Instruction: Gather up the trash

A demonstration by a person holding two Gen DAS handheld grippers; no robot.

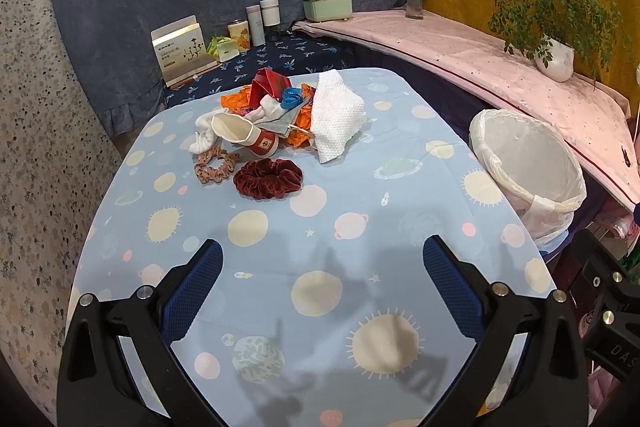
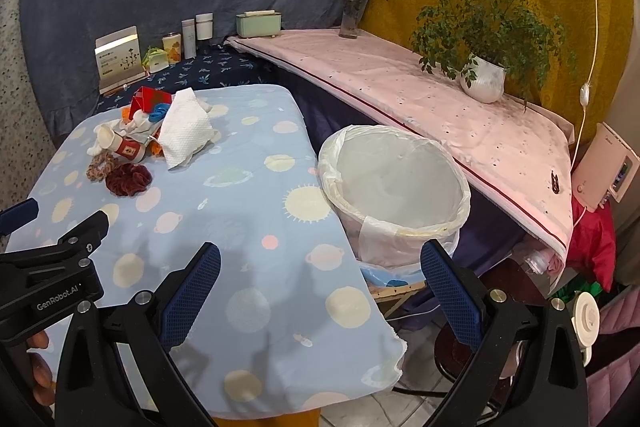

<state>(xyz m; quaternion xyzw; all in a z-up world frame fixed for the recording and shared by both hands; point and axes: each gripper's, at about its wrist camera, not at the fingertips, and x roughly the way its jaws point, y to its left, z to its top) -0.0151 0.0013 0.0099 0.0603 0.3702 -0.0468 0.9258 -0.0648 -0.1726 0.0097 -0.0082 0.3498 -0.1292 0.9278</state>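
**Both grippers wait at the near edge, the litter untouched**

The left gripper hovers over the near part of the table with its blue pads spread wide and nothing between them; the right gripper hangs beside it, its jaws equally apart and empty, over the table's near right edge. The trash sits in one heap at the far end: a white paper towel leaning on orange wrappers, a red packet, a blue scrap and a tipped paper cup; just in front lie a dark red scrunchie and a patterned scrunchie, which look like keepers rather than rubbish, though that is a judgement. The lined bin stands off the table's right side, below its level and apparently empty.

The sensible first move is probably the towel: it stands highest and nearest the bin, so the right gripper could pinch its upper fold and carry it across without dragging the wrappers; the cup would want a grip across its rim, not its side, lest it crush or roll.

The table wears a pale blue cloth printed with suns and planets, loose enough to snag a low finger; behind it run a navy ledge of jars and boxes, a pink shelf with a potted plant and a flower vase, and blue and mustard drapes.
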